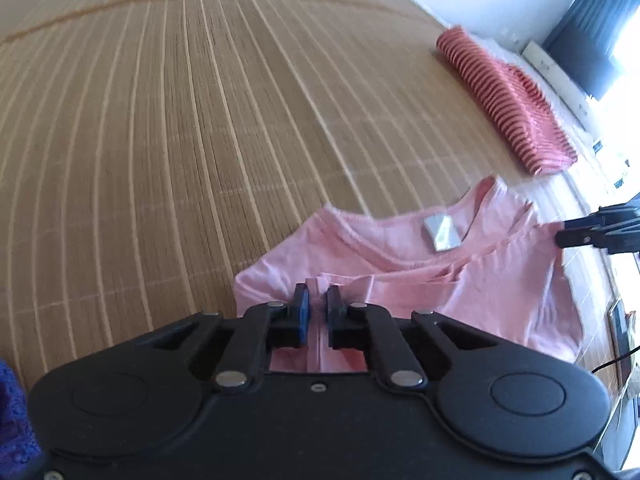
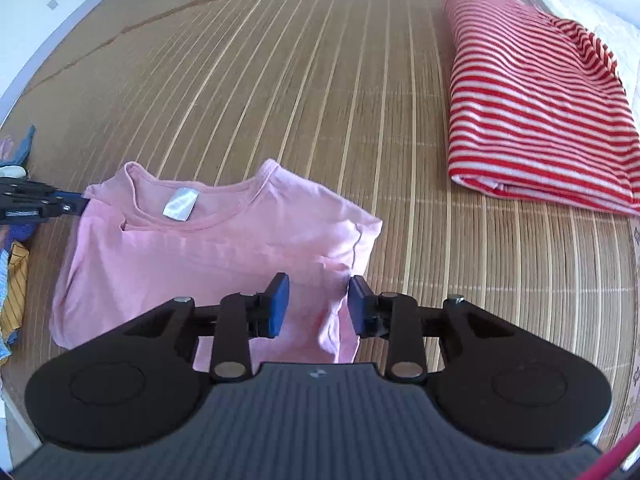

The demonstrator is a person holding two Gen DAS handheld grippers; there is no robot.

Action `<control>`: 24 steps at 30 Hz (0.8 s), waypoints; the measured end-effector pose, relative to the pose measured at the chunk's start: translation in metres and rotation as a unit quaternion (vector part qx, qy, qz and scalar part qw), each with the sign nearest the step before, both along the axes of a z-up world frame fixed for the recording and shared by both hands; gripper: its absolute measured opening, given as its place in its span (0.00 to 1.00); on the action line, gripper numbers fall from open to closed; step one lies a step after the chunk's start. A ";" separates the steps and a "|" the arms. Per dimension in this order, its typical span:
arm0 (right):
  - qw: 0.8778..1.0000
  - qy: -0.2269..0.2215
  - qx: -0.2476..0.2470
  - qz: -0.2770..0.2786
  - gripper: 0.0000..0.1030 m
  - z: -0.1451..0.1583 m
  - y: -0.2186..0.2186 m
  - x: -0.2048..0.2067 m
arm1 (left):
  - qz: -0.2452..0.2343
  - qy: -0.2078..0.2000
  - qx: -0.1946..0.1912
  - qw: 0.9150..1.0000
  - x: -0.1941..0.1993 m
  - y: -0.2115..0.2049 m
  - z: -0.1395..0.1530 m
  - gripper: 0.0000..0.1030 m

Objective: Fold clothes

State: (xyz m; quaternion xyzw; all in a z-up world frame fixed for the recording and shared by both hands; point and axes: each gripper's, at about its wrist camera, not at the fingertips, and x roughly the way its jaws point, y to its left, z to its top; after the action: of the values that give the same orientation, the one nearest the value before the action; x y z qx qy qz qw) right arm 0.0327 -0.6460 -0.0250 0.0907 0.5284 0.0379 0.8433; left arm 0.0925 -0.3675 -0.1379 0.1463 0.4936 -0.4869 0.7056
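A pink T-shirt (image 2: 208, 248) lies partly folded on the bamboo mat (image 2: 320, 80), collar and grey label facing up. My left gripper (image 1: 318, 300) is shut on a pinched fold of the pink T-shirt (image 1: 440, 276) at its edge; it also shows at the left of the right wrist view (image 2: 76, 206), gripping the shoulder. My right gripper (image 2: 318, 294) is open, its blue pads on either side of the shirt's right side fold, just above the cloth. It shows in the left wrist view (image 1: 564, 232) at the shirt's far edge.
A folded red-and-white striped garment (image 2: 536, 100) lies at the back right of the mat, also in the left wrist view (image 1: 504, 100). Other clothes, yellow striped and blue (image 2: 12, 300), lie at the left edge. A purple cloth (image 1: 12, 412) is at the lower left.
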 end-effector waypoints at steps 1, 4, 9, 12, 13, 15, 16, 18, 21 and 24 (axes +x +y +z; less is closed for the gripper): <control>1.000 0.000 0.001 0.000 0.36 -0.001 -0.001 0.001 | 0.003 -0.002 -0.002 1.000 -0.001 0.002 0.004 0.09; 1.000 0.002 -0.002 0.000 0.36 -0.004 -0.002 0.005 | 0.015 -0.001 -0.005 1.000 -0.001 0.006 0.011 0.09; 0.999 -0.004 -0.031 0.021 0.05 0.001 0.005 0.001 | 0.028 -0.023 0.006 0.999 -0.003 0.012 0.018 0.08; 0.999 -0.032 -0.030 0.008 0.04 0.026 -0.001 -0.010 | 0.030 -0.026 -0.004 0.999 -0.004 0.023 0.036 0.08; 0.999 -0.040 -0.031 0.002 0.04 0.034 -0.005 -0.011 | 0.031 -0.027 -0.009 0.999 -0.003 0.027 0.042 0.08; 0.998 -0.051 -0.030 -0.008 0.04 0.047 -0.012 -0.011 | 0.035 -0.024 -0.017 0.999 0.003 0.031 0.049 0.08; 0.998 -0.053 -0.030 -0.010 0.04 0.049 -0.015 -0.008 | 0.035 -0.022 -0.020 0.999 0.007 0.030 0.050 0.08; 0.998 -0.048 -0.034 0.001 0.04 0.043 -0.015 0.002 | 0.030 -0.025 -0.019 0.999 0.017 0.023 0.045 0.08; 0.998 -0.039 -0.045 0.016 0.05 0.027 -0.009 0.017 | 0.010 -0.040 -0.013 0.999 0.024 0.003 0.033 0.08; 0.998 -0.019 -0.064 0.015 0.05 0.009 -0.005 0.028 | -0.004 -0.054 0.001 0.999 0.027 -0.010 0.018 0.08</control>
State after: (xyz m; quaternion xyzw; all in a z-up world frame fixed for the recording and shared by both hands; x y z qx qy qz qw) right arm 0.0610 -0.6509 -0.0162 0.0280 0.5148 0.0180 0.8567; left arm 0.1191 -0.3773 -0.1200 0.1750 0.4549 -0.4810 0.7287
